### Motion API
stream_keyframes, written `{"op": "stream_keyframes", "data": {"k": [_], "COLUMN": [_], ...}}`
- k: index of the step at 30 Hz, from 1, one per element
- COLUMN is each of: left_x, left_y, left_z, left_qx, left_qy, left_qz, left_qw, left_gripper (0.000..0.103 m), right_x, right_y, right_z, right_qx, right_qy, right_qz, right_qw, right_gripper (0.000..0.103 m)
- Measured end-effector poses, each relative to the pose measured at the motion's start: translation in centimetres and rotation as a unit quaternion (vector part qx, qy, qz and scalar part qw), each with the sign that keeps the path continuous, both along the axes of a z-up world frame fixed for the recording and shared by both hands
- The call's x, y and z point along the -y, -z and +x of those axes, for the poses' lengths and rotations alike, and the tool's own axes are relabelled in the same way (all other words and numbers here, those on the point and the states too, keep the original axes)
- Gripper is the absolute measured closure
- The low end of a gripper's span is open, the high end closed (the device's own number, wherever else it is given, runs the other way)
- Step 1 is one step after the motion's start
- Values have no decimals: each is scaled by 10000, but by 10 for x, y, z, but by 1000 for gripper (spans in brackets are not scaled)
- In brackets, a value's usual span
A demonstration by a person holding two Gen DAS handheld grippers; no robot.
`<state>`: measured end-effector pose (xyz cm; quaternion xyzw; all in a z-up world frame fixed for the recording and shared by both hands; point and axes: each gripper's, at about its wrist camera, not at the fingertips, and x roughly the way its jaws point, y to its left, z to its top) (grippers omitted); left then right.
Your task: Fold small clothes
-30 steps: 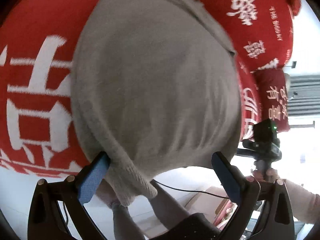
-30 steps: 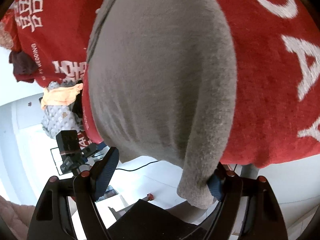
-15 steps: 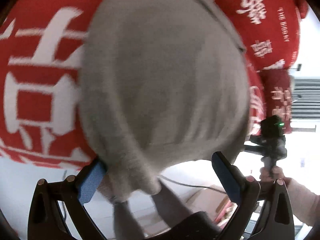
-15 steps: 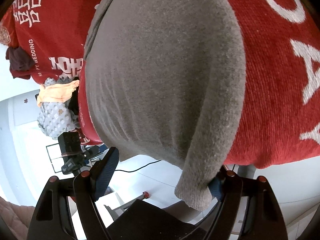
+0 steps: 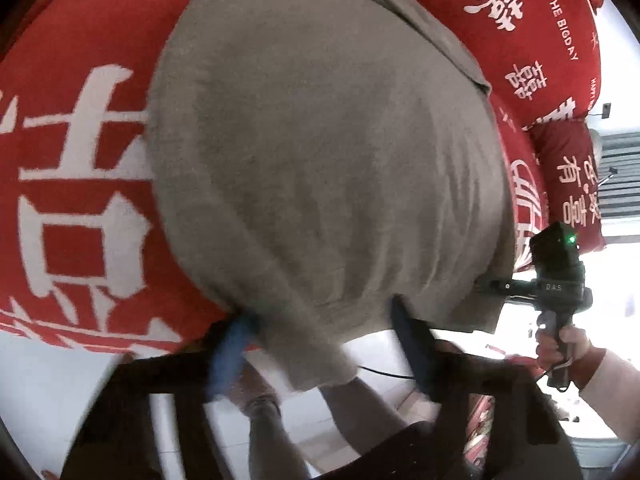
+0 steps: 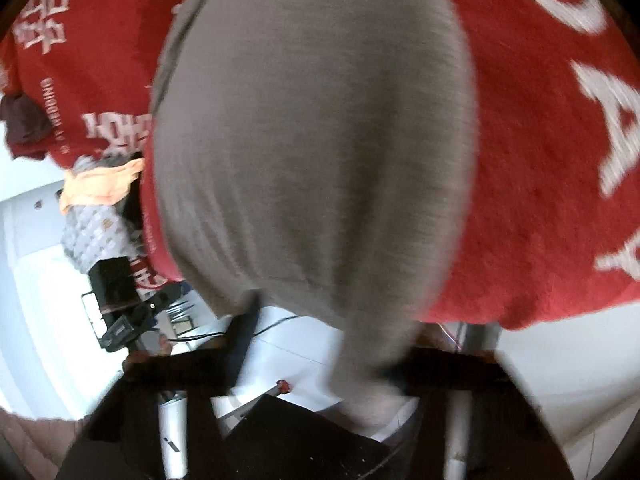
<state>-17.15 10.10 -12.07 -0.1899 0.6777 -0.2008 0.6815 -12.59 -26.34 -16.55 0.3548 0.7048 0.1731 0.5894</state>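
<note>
Red blanket [image 5: 80, 184] beneath grey garment [image 5: 320, 152]; left claw [image 5: 320, 344], right claw [image 6: 320, 340] half-spread, garment hem between.

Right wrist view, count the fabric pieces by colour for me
Grey: 1, the grey knit garment
Red: 1, the red blanket
Orange: 1, the orange cloth
Dark maroon: 1, the maroon cloth
Grey patterned: 1, the patterned cloth
Total: 5

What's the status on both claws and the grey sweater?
Both claws open, closing in on corners of the hem. Left claw, right claw. Grey sweater flat on red blanket, unfolded. Nothing in the way.
</note>
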Motion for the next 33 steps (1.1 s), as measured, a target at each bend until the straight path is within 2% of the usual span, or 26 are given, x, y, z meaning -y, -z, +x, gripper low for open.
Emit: {"op": "stream_keyframes", "data": {"k": [2, 3, 9, 13, 15, 18, 19, 21, 23, 25, 27, 28, 33], "left_x": [-9, -15, -35, -44, -43, -43, -40, -34, -32, -33, -35, -35, -42], "left_y": [4, 4, -32, -61, -73, -82, -82, -75, -59, -44, -36, -34, -33], "left_z": [1, 1, 6, 31, 49, 61, 61, 55, 44, 35, 27, 25, 33], "left_qx": [-118, -156, 180, 492, 632, 691, 672, 466, 73, -249, -310, -327, -473], "left_qy": [-53, -135, -541, -839, -884, -745, -658, -420, -345, -310, -403, -480, -1127], "left_qz": [6, -146, -923, -1301, -1366, -1044, -771, -263, 259, 603, 861, 937, 545], "left_qw": [9999, 9997, 9941, 9867, 9846, 9893, 9926, 9977, 9990, 9974, 9950, 9939, 9910], "left_gripper": [87, 90, 91, 91, 91, 91, 91, 91, 91, 75, 22, 15, 14], "right_x": [2, 1, -4, -7, -9, -14, -15, -16, -12, -13, -11, -9, 4], "right_y": [-2, -6, -35, -57, -69, -86, -88, -87, -77, -69, -64, -62, -44], "right_z": [-2, -3, 1, 14, 26, 48, 54, 61, 61, 58, 51, 49, 28], "right_qx": [36, 72, 438, 712, 846, 1009, 1014, 963, 767, 563, 430, 374, 46], "right_qy": [53, 101, 324, 519, 561, 358, 296, 179, 139, 104, 72, 75, -15], "right_qz": [-2, 67, 707, 1032, 1165, 1183, 1202, 1235, 1270, 1348, 1432, 1447, 1298], "right_qw": [10000, 9999, 9960, 9907, 9880, 9872, 9871, 9875, 9888, 9892, 9887, 9887, 9915], "right_gripper": [93, 94, 96, 96, 96, 96, 96, 96, 96, 96, 96, 96, 96]}}
